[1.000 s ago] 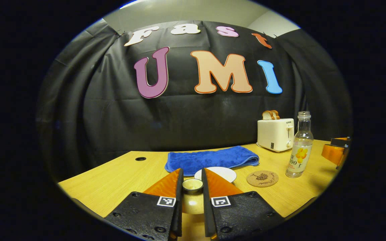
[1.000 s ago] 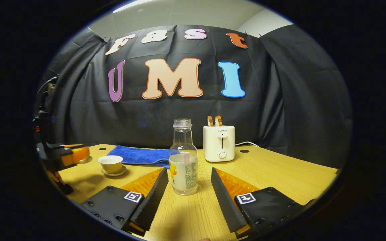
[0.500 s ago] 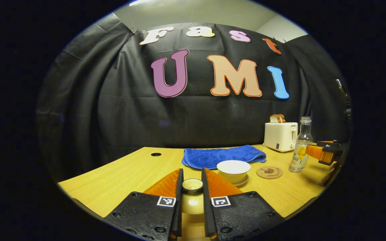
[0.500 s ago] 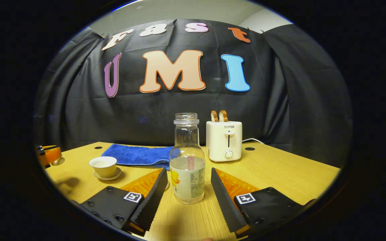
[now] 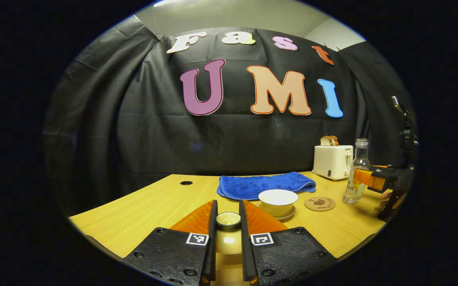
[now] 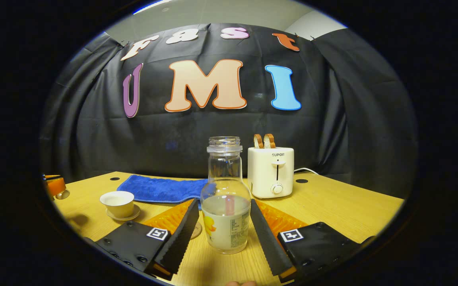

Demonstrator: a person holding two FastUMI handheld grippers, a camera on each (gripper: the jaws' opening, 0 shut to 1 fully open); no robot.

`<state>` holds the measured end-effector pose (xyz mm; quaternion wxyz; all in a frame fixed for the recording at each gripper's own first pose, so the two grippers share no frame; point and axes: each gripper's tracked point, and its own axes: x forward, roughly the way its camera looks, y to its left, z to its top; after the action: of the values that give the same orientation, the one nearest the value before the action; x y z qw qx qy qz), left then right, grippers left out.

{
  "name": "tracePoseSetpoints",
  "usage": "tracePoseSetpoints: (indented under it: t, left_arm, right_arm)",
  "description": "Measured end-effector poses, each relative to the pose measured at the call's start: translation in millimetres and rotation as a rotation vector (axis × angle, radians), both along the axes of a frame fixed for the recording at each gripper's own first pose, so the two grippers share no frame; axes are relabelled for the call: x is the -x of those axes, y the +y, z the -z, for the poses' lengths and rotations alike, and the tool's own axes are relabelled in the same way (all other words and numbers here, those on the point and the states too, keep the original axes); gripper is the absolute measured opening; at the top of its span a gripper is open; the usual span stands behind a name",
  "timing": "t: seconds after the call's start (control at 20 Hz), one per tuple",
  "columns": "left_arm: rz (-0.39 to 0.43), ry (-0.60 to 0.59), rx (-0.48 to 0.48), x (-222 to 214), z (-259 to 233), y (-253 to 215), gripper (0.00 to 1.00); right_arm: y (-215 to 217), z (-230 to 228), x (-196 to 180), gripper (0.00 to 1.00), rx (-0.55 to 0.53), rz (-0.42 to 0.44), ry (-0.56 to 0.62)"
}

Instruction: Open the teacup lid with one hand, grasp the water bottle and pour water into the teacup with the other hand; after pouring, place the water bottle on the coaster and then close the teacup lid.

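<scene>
Two toast slices [image 6: 263, 141] in toaster [image 6: 270, 171], towel [image 6: 161, 189]

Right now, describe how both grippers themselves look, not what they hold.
The left gripper and the right gripper look alike: two wedge-shaped fingers tapering forward from textured plates with screw holes. Each plate carries a square black-and-white marker. The right gripper's inner faces are serrated. No cables or sleeves are visible on either.
</scene>
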<state>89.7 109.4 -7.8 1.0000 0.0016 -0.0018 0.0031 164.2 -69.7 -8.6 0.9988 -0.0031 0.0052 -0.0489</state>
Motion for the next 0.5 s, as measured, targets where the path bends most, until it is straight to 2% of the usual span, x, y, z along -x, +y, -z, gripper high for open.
tracePoseSetpoints:
  t: [0.4,0.45,0.5]
  left_arm:
    - [-0.007,0.001,-0.001,0.1,-0.3,1.5,0.24]
    - [-0.010,0.001,0.000,0.4,0.2,2.4,0.24]
    - [-0.015,0.002,0.000,0.0,-0.1,2.9,0.24]
  right_arm:
    - [-1.2,10.5,-35.3,0.86,-0.006,-0.008,0.053]
    - [-0.4,11.2,-37.6,0.78,-0.006,-0.005,0.058]
    - [0.7,12.0,-39.9,0.94,-0.001,-0.008,0.064]
